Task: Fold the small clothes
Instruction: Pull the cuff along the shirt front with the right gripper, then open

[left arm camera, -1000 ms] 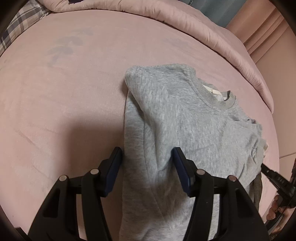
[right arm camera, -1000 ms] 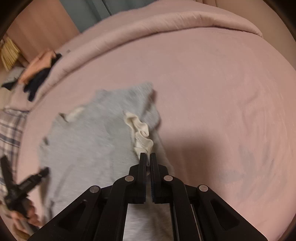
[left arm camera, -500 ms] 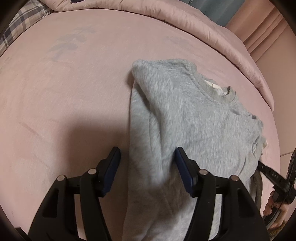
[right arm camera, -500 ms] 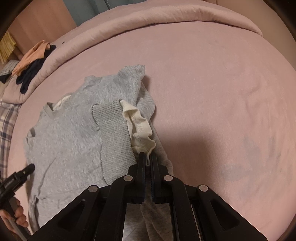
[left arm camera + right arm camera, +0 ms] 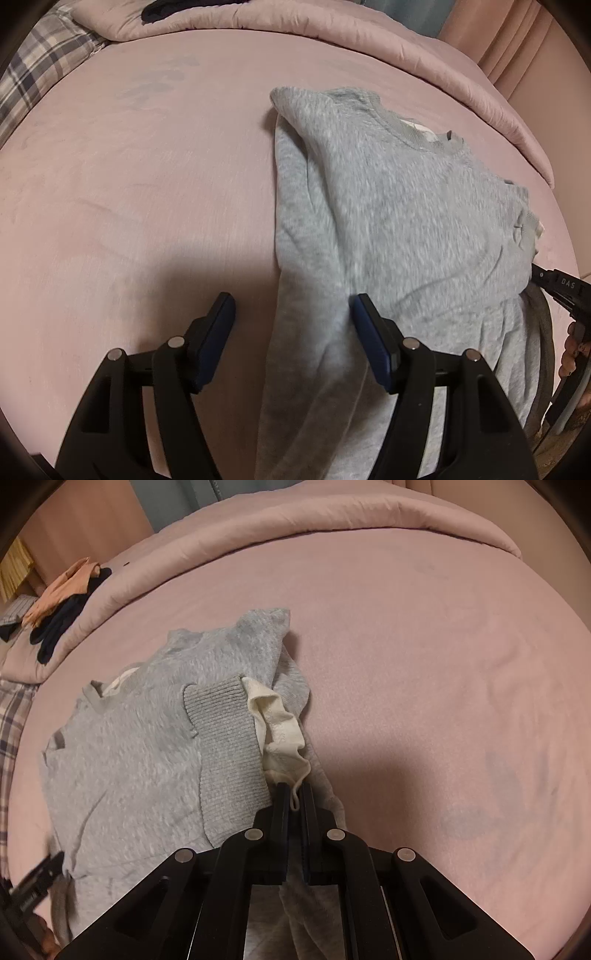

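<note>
A small grey sweatshirt [image 5: 399, 229] lies on the pink bed, its collar toward the far side and one sleeve folded across the body. My left gripper [image 5: 291, 317] is open, and the sweatshirt's left edge lies between its fingers. In the right wrist view the sweatshirt [image 5: 147, 760] shows its ribbed cuff [image 5: 225, 738] and a white inner lining [image 5: 280, 731]. My right gripper [image 5: 293, 797] is shut on the sweatshirt's sleeve end, where the white lining bunches up.
A rolled pink duvet [image 5: 332, 33] runs along the far edge of the bed sheet [image 5: 129, 184]. A plaid pillow [image 5: 40, 74] lies at the far left. Dark and orange clothes [image 5: 62, 605] sit on the duvet. The right gripper shows at the left view's right edge [image 5: 561, 291].
My right gripper has carried the sleeve across the sweatshirt body, so the ribbed cuff now lies on the front. My left gripper has stayed open over the garment's left edge.
</note>
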`<state>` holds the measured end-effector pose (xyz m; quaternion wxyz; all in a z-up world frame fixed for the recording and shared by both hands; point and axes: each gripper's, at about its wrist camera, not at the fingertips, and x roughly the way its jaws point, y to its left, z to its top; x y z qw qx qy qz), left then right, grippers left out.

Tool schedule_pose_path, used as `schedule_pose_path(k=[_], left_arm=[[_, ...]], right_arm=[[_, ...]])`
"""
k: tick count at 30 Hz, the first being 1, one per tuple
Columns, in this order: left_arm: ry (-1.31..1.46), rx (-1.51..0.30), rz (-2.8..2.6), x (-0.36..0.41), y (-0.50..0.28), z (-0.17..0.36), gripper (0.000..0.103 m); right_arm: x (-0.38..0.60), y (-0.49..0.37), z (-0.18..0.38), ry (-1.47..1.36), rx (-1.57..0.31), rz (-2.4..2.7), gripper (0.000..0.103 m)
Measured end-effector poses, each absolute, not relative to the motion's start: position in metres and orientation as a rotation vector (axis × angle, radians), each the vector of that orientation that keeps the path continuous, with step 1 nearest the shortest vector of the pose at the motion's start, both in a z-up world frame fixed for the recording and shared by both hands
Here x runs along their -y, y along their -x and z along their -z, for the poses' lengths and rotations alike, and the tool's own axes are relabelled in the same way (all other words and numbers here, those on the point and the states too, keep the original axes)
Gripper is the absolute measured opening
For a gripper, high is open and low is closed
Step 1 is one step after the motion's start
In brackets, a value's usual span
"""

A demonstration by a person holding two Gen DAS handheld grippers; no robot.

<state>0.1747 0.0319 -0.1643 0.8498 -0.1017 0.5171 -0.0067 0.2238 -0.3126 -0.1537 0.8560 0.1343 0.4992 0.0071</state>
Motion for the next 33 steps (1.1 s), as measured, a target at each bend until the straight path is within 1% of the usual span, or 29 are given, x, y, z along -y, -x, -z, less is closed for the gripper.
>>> schedule_pose_path(k=[8, 10, 14, 16, 21, 33], left_arm=[[0.320, -1.105, 0.022, -0.044, -0.163, 0.164, 0.067], [0.326, -1.105, 0.014, -0.043, -0.163, 0.164, 0.069], [0.338, -1.101, -0.005, -0.040, -0.162, 0.164, 0.075], [0.324, -1.099, -0.027, -0.035, -0.163, 0.164, 0.075], [0.333, -1.081, -0.038, -0.033, -0.165, 0.166, 0.080], [0.397, -1.038, -0.028, -0.042, -0.146, 0.163, 0.081]], right_arm=[[0.312, -0.219, 0.155, -0.282, -1.038, -0.019, 0.004], [0.314, -0.217, 0.156, -0.282, -1.025, -0.031, 0.004], [0.319, -0.211, 0.159, -0.300, -0.987, -0.058, 0.004], [0.322, -0.208, 0.160, -0.302, -0.977, -0.074, 0.004], [0.332, -0.204, 0.162, -0.331, -0.970, -0.102, 0.004], [0.339, -0.196, 0.161, -0.343, -0.964, -0.101, 0.004]])
